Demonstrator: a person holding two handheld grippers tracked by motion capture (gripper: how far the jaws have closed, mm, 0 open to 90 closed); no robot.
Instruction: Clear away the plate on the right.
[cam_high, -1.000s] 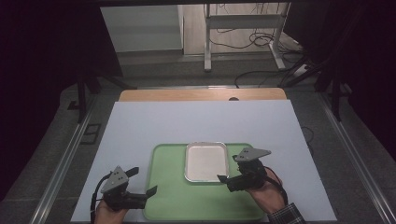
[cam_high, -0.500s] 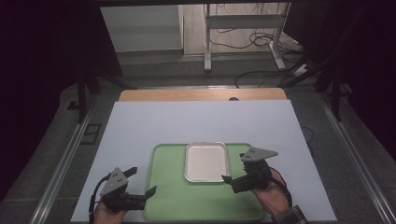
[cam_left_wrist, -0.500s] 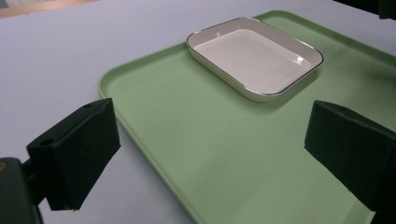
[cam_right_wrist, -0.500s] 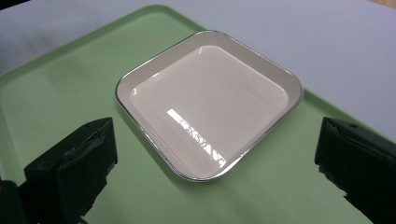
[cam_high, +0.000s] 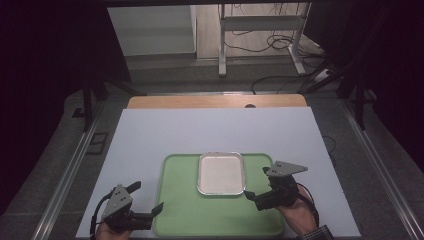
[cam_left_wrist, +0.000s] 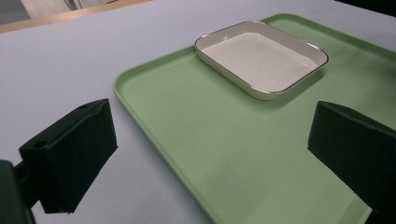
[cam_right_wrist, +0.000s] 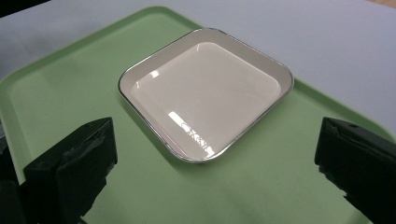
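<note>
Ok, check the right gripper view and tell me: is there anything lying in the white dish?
No. The white dish on the green tray shows only its bare glossy bottom, with light glinting off it.

White dish (cam_high: 221, 173) on green tray (cam_high: 180, 210)

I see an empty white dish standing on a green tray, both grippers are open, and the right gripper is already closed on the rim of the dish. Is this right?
Not quite. The right gripper is not closed on the white dish: in the right gripper view its jaws stand wide apart, short of the dish rim and touching nothing. The rest holds: the dish is empty and stands on the green tray, and the left gripper is open too.
</note>
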